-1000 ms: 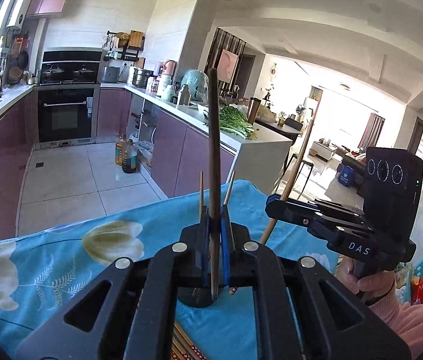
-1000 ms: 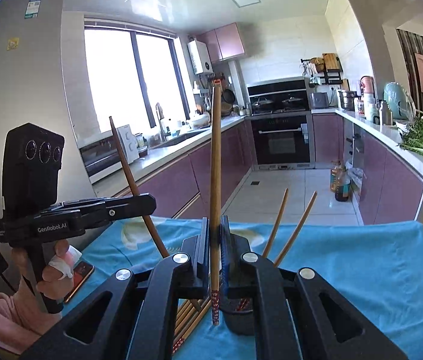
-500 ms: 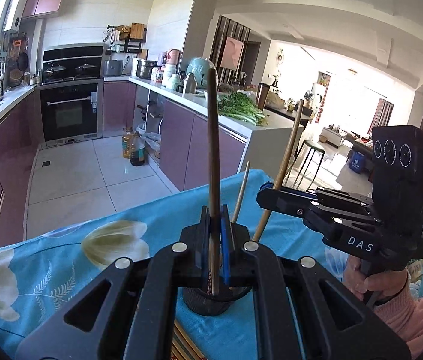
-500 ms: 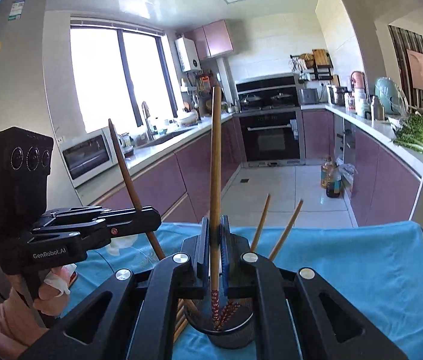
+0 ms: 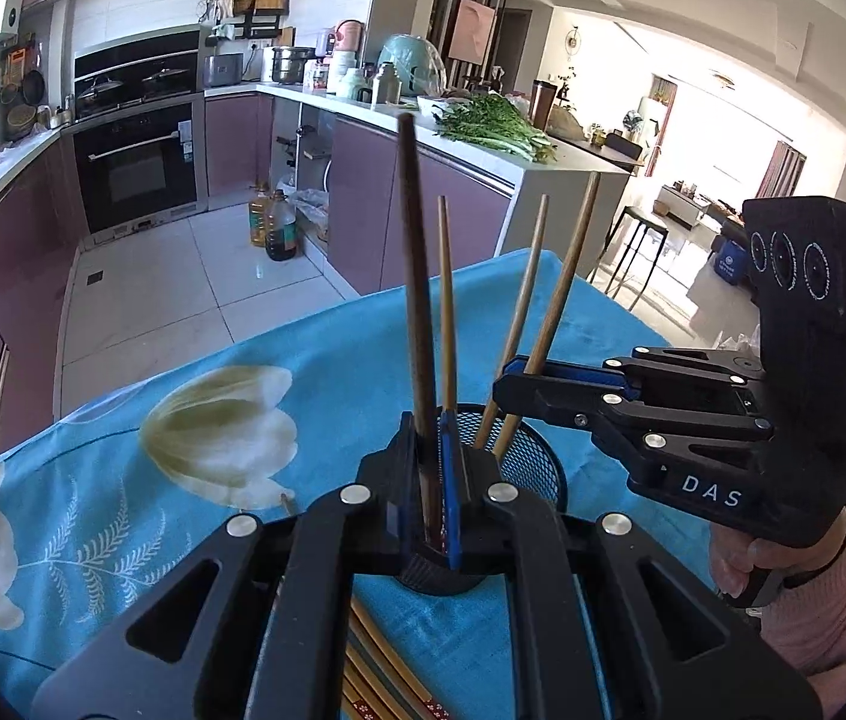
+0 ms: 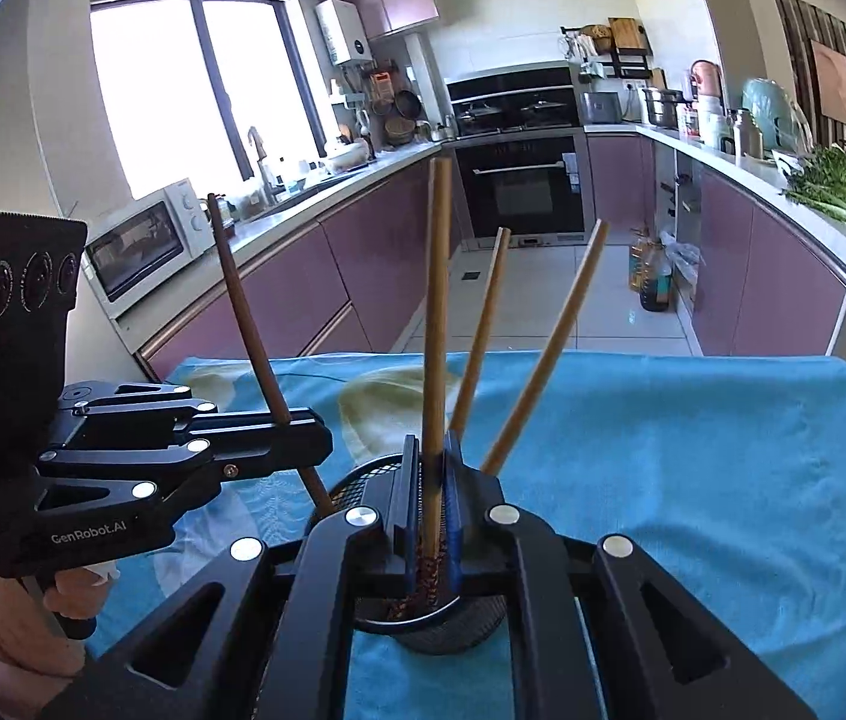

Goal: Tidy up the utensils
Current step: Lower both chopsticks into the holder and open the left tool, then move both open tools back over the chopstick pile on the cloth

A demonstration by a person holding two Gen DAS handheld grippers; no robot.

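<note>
My dark chopstick (image 5: 417, 324) stands nearly upright, pinched between the fingers of my left gripper (image 5: 432, 480), its lower end dropping down into the black mesh holder (image 5: 534, 462) just past the fingertips. From the right wrist view the same stick (image 6: 252, 336) leans away to the left, with my left gripper (image 6: 303, 441) closed on it beside the holder's rim (image 6: 357, 477).

My right gripper (image 6: 428, 504) is clamped narrow on a light wooden chopstick (image 6: 436, 348); its patterned tip sits low between the fingers, right over the mouth of the holder. In the left wrist view that stick (image 5: 564, 276) rises at a slant from the right gripper (image 5: 519, 369), which hangs above the holder's far right edge.

Two more light chopsticks (image 6: 543, 354) already lean inside the holder, fanning out to the right of the one I grip; one of them shows in the left wrist view just behind my dark stick (image 5: 446, 300).

The holder stands on the surface, which is covered by a blue cloth (image 5: 123, 480) printed with pale flowers. A bundle of chopsticks (image 5: 387, 678) lies flat on the cloth under my left gripper, near the holder's base
</note>
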